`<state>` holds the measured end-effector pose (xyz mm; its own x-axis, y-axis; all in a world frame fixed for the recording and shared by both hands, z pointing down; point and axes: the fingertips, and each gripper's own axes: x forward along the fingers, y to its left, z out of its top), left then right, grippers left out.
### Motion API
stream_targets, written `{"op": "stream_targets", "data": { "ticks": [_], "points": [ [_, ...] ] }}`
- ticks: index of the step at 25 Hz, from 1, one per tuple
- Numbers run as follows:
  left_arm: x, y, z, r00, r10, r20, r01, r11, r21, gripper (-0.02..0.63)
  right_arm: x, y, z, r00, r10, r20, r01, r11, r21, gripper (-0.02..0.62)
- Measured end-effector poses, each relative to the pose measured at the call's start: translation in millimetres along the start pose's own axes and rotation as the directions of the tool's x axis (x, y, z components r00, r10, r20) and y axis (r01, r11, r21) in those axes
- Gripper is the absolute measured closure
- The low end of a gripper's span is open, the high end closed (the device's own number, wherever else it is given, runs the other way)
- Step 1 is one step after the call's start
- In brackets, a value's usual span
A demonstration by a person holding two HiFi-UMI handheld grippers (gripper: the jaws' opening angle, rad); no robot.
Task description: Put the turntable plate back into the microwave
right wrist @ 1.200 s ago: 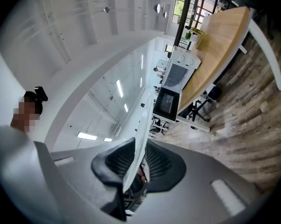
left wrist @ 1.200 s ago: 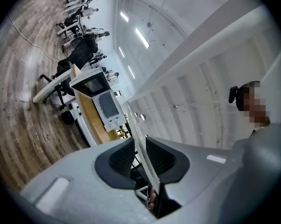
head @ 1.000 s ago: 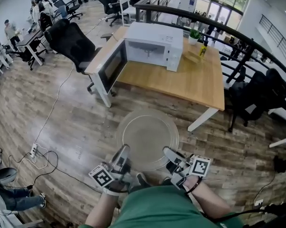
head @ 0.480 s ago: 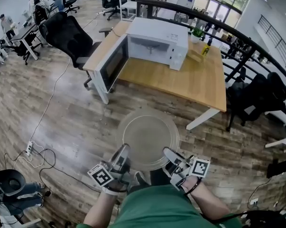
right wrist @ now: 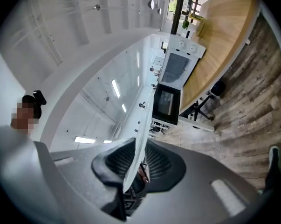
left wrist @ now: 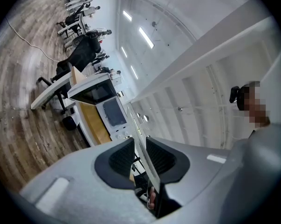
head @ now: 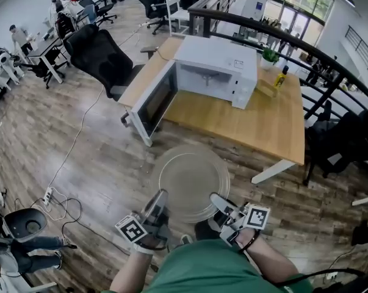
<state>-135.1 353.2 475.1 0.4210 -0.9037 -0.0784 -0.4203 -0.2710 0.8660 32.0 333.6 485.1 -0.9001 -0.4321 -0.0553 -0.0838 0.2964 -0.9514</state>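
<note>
The clear glass turntable plate point(head: 190, 182) is out of the microwave, held roughly level in front of the person, above the plank floor point(head: 98, 163) and well short of the worktop point(head: 257, 118). The left hand-held gripper point(head: 156, 207) pinches the plate's near-left rim and the right hand-held gripper point(head: 219, 201) pinches its near-right rim. In the left gripper view, the two dark pads of that hand-held gripper point(left wrist: 139, 157) sit close on either side of the thin glass edge point(left wrist: 141, 141), which runs up between them. The right gripper view shows the same for the other hand-held gripper point(right wrist: 138, 160), with the rim point(right wrist: 140, 125) clamped between the ribbed pads.

The white microwave point(head: 217, 72) stands on the far-left part of the worktop. Its door point(head: 154, 102) is swung wide open over the worktop's left edge, and the pale cavity point(head: 202, 78) faces the person. What lies on the cavity floor I cannot make out. Beyond the microwave, on the same worktop, are a small potted plant point(head: 270, 57) and a yellow bottle point(head: 283, 75).
</note>
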Motion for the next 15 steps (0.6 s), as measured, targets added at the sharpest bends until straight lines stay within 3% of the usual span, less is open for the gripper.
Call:
{"op": "stream_targets", "data": {
  "ticks": [4, 15],
  "points": [
    [36, 10, 14, 1.000, 0.006, 0.018, -0.006, 1.000, -0.019, 0.520, 23, -12, 38, 1.000, 0.012, -0.016, -0.012, 1.000, 0.001, 0.526],
    [124, 24, 43, 0.998, 0.057, 0.040, -0.059, 0.998, 0.038, 0.520, 58, -38, 127, 0.997, 0.050, -0.054, -0.048, 0.998, 0.033, 0.526]
  ]
}}
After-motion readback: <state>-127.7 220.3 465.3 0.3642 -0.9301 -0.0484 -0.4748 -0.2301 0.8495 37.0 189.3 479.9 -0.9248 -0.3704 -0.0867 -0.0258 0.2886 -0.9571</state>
